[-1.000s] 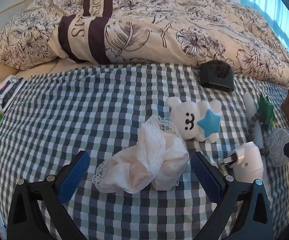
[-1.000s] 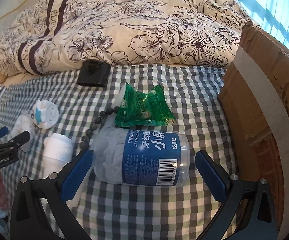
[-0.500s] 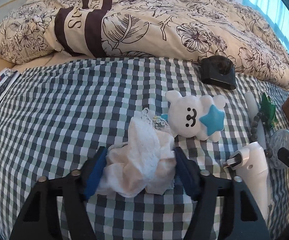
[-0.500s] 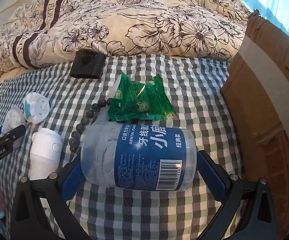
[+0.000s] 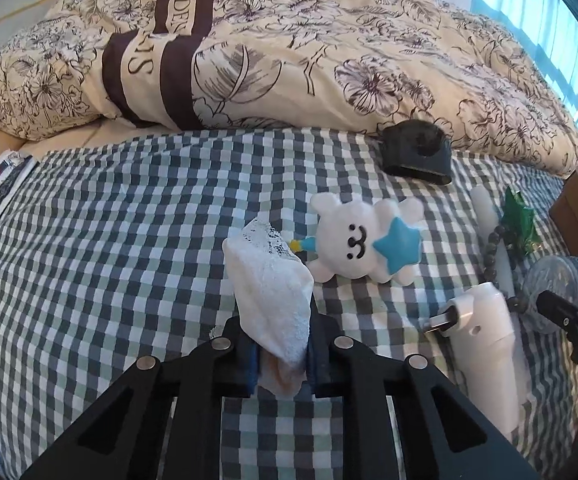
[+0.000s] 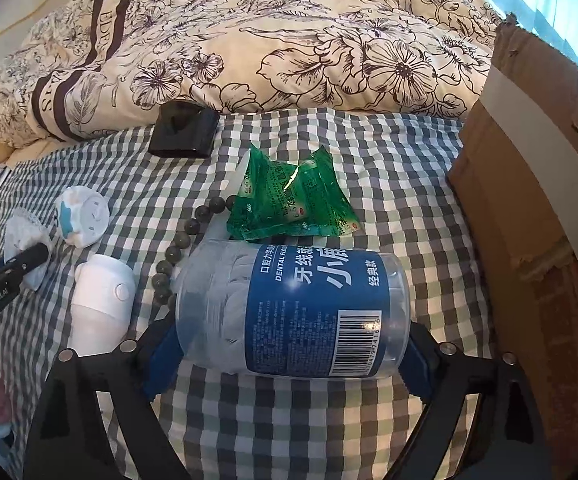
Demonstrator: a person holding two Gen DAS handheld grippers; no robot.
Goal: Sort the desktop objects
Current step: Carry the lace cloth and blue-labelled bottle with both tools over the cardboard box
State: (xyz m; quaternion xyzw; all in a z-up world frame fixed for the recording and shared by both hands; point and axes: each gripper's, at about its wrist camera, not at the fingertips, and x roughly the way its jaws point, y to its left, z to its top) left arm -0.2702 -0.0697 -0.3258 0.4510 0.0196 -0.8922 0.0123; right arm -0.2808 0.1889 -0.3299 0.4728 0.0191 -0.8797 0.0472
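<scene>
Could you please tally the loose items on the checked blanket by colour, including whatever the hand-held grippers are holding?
White: 3 – lace cloth, bear toy, white device
Green: 1 – green packets
Black: 1 – black case
Blue and clear: 1 – dental floss jar
Grey: 1 – bead string
Total: 7

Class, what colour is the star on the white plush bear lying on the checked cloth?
The star on the plush bear is light blue, clearest in the left wrist view.
</scene>
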